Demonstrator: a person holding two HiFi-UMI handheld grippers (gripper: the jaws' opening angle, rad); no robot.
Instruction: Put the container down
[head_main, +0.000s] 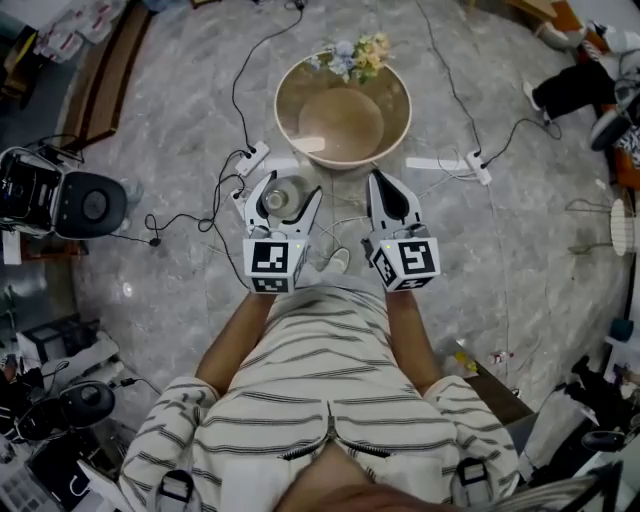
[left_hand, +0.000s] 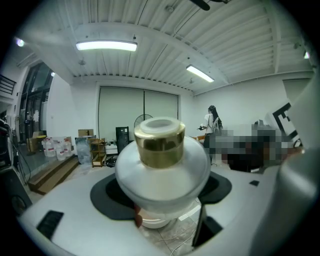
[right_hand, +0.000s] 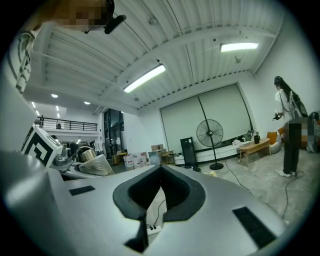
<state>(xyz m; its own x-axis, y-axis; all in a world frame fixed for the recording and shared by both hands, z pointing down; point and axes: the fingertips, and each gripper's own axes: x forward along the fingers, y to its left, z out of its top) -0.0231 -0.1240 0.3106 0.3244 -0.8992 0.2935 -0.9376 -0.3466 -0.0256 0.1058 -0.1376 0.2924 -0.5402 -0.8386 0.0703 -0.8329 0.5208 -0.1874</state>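
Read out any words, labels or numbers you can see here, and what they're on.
None can be read.
The cubes on the left gripper and right gripper: square patterns only, no letters.
The container: no label shows.
The jugs and boxes far behind: print too small.

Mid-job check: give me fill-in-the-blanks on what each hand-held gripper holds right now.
1. The left hand-held gripper is shut on the container, whose collar is ____ in colour.
2. The right hand-held gripper is shut and holds ____.
3. The flowers lie at the far edge of a ____ table.
Missing words: gold; nothing; round.
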